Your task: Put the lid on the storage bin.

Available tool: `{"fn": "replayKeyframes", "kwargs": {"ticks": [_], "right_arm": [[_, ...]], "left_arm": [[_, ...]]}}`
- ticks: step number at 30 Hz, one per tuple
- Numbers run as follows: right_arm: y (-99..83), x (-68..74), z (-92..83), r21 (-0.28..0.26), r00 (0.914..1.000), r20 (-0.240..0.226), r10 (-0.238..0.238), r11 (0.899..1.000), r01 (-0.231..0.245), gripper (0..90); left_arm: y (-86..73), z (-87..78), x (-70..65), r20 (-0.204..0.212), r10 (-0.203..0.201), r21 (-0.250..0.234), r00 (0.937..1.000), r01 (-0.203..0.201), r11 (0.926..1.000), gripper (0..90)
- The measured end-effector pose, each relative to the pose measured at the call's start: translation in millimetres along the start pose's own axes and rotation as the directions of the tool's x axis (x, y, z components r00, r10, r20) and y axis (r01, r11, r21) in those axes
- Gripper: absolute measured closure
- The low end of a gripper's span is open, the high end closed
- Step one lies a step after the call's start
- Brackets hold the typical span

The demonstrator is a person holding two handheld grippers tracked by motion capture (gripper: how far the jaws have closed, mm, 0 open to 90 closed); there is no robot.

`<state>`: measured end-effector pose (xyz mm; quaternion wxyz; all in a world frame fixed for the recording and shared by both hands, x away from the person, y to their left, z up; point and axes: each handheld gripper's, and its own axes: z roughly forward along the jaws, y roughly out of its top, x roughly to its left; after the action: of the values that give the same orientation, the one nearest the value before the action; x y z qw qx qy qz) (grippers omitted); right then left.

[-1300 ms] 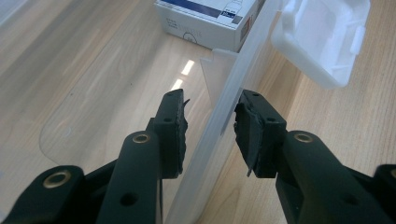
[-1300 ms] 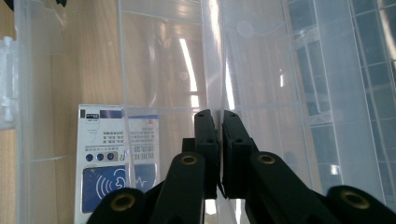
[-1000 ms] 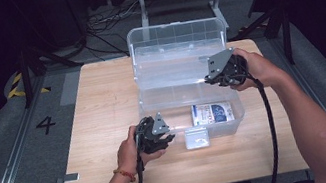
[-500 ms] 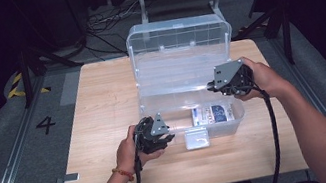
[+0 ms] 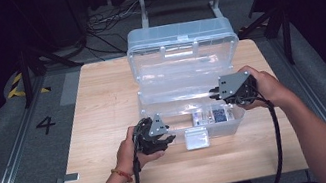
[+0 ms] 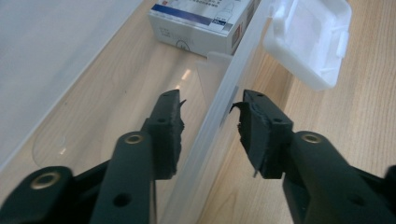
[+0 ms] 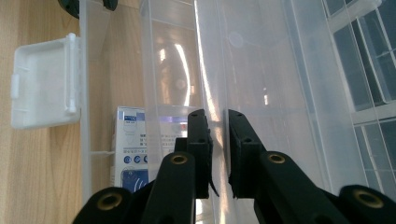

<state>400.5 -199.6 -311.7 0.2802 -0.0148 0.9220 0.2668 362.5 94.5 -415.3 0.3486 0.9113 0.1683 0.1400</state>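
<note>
Steadiness matters most, I judge: the left tool (image 6: 208, 121), jaws wide astride the front wall of the clear box (image 5: 187, 95) on the bench (image 5: 103, 107), should close squarely, while the right tool (image 7: 218, 140), narrowly set around an inner clear wall beside the small carton (image 5: 211, 115), avoids twisting.

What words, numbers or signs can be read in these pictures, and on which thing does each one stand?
"4": dark numeral on the grey floor left of the table.
Small carton inside the clear plastic box: blue and white print with small round symbols, too small and blurred to read in every view.
Left hand-held gripper and right hand-held gripper: no lettering seen.
</note>
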Motion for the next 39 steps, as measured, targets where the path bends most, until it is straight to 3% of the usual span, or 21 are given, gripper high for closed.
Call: {"fn": "replayKeyframes", "kwargs": {"ticks": [5,12,14,19,21,26,30,33,39], "right_arm": [[-1.1,1.5,-0.4,-0.004,0.9999,0.003,0.015,1.0,-0.015,81.2],[-1.8,1.7,-0.1,-0.014,0.9997,0.011,0.024,1.0,-0.024,80.3],[-2.2,2.6,-0.2,-0.017,0.9994,0.014,0.033,0.999,-0.033,80.1],[-3.6,3.2,-0.3,-0.029,0.9989,0.017,0.043,0.999,-0.042,79.8],[-4.3,3.3,-0.6,-0.031,0.9988,0.016,0.047,0.998,-0.046,79.7],[-4.6,4.8,-0.4,-0.036,0.9981,0.026,0.056,0.998,-0.055,79.5],[-5.1,5.9,-0.6,-0.037,0.9978,0.03,0.06,0.998,-0.059,79.4],[-5.4,6.5,-0.5,-0.038,0.998,0.027,0.057,0.998,-0.056,79.4],[-6.6,8.5,-0.5,-0.045,0.9978,0.028,0.061,0.997,-0.059,79.2]], "left_arm": [[-3.9,-14.6,-3.2,0.005,0.006,-0.026,1.0,-0.006,0.9996,52.0],[-14.3,-42.4,0.8,-0.05,-0.04,-0.048,0.998,0.037,0.9982,44.4],[-18.3,-50.2,2.0,-0.066,-0.078,-0.066,0.9948,0.074,0.9951,43.5],[-22.6,-73.6,9.7,-0.092,-0.102,-0.111,0.9905,0.092,0.9896,40.7],[-20.5,-86.7,13.6,-0.114,-0.103,-0.146,0.9881,0.086,0.9856,41.8],[-10.5,-112.6,27.5,-0.12,-0.142,-0.242,0.9826,0.11,0.964,42.0],[-0.8,-124.3,40.6,-0.109,-0.156,-0.297,0.9817,0.117,0.9475,44.1],[7.2,-128.2,53.0,-0.109,-0.185,-0.328,0.9766,0.141,0.9342,47.3],[22.4,-119.5,72.7,-0.124,-0.214,-0.329,0.9689,0.164,0.93,50.2]]}}
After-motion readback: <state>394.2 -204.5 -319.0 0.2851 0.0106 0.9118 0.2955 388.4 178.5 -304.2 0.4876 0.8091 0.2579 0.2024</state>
